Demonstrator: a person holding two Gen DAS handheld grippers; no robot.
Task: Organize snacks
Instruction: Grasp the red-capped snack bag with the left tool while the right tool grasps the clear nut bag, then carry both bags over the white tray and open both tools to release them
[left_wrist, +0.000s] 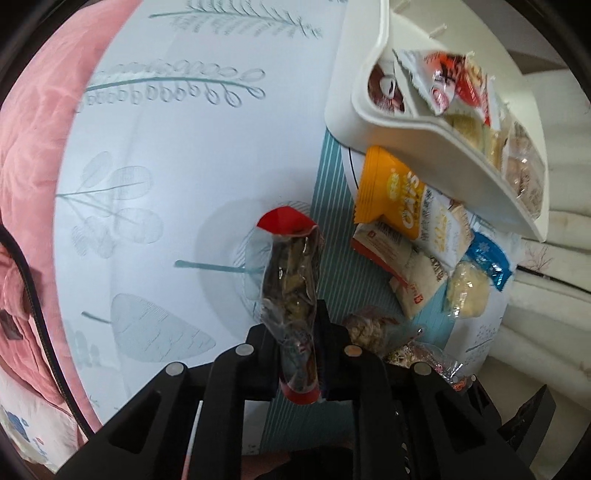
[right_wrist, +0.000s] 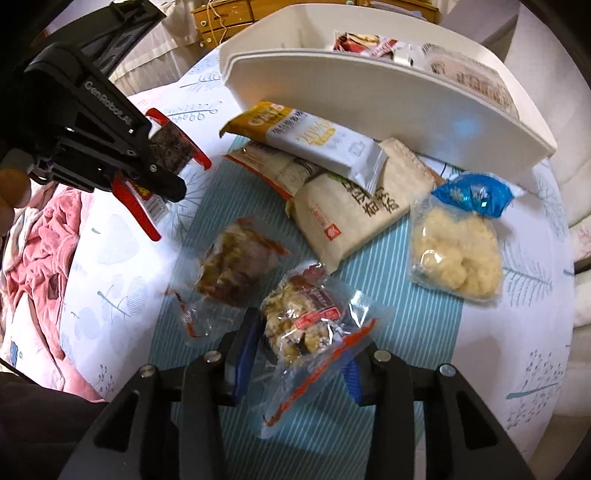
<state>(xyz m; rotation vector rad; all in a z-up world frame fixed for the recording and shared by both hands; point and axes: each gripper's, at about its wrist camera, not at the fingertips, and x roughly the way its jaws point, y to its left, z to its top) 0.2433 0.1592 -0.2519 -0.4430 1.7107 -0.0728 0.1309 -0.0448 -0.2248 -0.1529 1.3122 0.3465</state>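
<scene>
Snacks, loose beside white tray (left_wrist: 388, 122). Left wrist view: left gripper (left_wrist: 295, 332) clamped on red-ended packet (left_wrist: 291, 280), hanging beyond the fingers; thin film may slip. Right wrist view: right gripper (right_wrist: 295, 354) pinching nut packet (right_wrist: 299, 325) between narrowed fingers; grip near the edge could tear or drop it.

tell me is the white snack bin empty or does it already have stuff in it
Not empty. The white bin already holds several wrapped snacks in its compartments, while more packets, like the yellow oats bar, lie outside it.

Snack packets (right_wrist: 343, 218) (and tray (right_wrist: 369, 96)) on bedsheet (left_wrist: 166, 155)
</scene>
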